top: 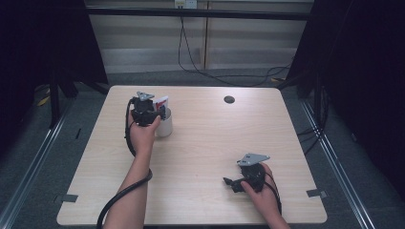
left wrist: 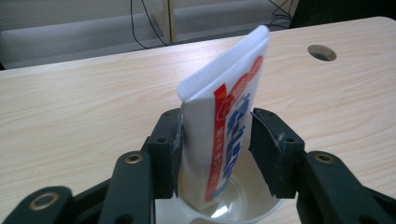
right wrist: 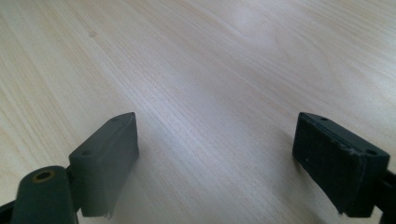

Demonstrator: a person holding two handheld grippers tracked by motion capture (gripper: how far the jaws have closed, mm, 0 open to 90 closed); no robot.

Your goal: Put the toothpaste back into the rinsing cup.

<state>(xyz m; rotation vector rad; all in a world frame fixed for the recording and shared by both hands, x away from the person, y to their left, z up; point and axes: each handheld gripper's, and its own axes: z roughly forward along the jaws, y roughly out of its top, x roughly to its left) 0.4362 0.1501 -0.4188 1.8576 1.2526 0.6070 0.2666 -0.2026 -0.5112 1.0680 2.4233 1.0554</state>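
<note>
A white toothpaste tube (left wrist: 229, 93) with red and blue print stands tilted in a white cup (left wrist: 243, 207), its flat crimped end up. My left gripper (left wrist: 216, 140) is shut on the tube, one pad against each side just above the cup's rim. In the high view the cup (top: 165, 128) sits at the table's far left, the tube (top: 162, 101) sticks out of it, and my left gripper (top: 160, 110) reaches it from the near side. My right gripper (top: 229, 182) lies near the front right, pointing left. Its jaws (right wrist: 215, 154) stand wide open over bare wood.
The light wooden table (top: 215, 138) has a round cable hole (top: 229, 99) at the far right of centre. Black cables (top: 191, 67) run over the floor beyond the far edge. Dark stands and rails flank both sides of the table.
</note>
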